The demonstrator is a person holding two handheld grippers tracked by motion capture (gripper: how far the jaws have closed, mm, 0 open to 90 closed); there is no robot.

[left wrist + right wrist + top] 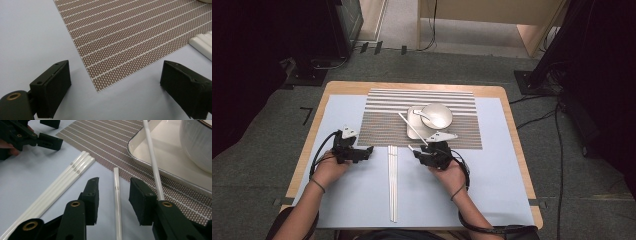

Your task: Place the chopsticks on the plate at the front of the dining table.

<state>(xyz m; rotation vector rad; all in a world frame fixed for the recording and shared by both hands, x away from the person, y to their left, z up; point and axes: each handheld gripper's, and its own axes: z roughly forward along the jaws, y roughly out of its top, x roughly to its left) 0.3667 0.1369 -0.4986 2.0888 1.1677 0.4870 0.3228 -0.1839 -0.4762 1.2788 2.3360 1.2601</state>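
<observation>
A single white chopstick [117,202] is lying on the pale blue table cover [492,190], just near of the striped placemat [382,125], and the right gripper [113,200] is straddling it with its jaws apart, the pads standing off on either side without pressing. A second loose chopstick [153,162] is running past the right jaw, leaning up over the rim of the white tray [150,162] toward the far side; in the high view it is crossing the tray's left edge. The tray is sitting on the mat and carrying a white bowl [436,115] with a spoon in it. To the left, a bundle of chopsticks [393,180] is lying side by side, pointing near to far. Farther left, the left gripper [115,85] is hovering over the mat's near left corner with its jaws wide apart and nothing between them. To do this step well, the right jaws should probably be closing squarely on the single chopstick toward its middle, so it does not pivot or roll out, and staying clear of the leaning one, which looks ready to slide if nudged.
</observation>
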